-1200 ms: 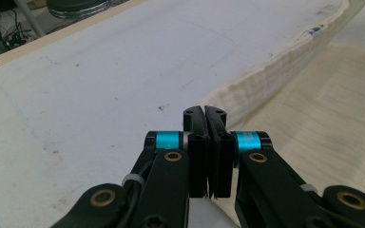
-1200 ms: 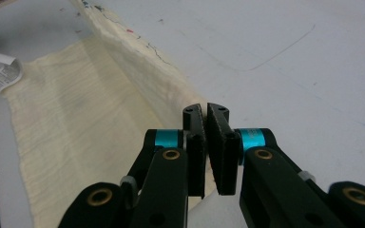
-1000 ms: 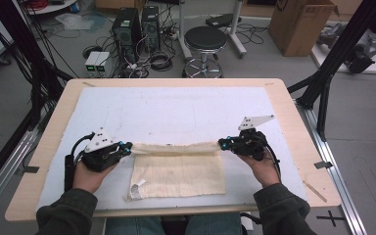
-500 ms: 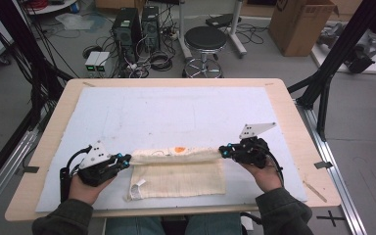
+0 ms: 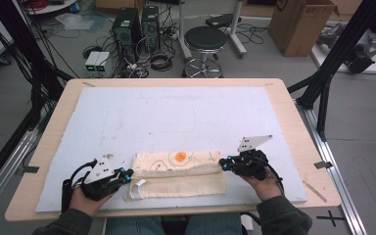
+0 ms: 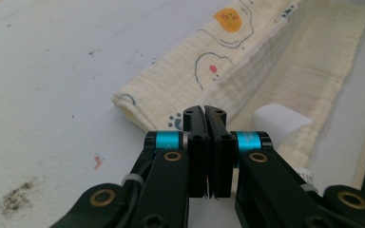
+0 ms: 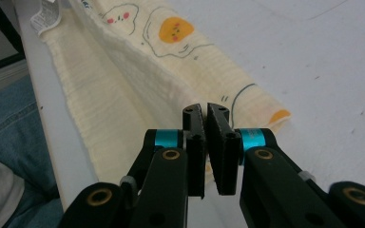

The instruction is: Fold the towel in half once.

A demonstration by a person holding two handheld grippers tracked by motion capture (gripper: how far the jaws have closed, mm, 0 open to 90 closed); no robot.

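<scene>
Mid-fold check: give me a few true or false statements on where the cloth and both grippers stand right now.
1. The cloth lies near the table's front edge. True.
2. The left gripper has its jaws wide open. False: in the left gripper view they are pressed together, with no cloth between them.
3. An orange egg print faces up on the folded top layer. True.
4. The right gripper is at the table's far edge. False: it is at the cloth's right end.
5. The cloth is rolled into a ball. False: it lies folded flat.
</scene>
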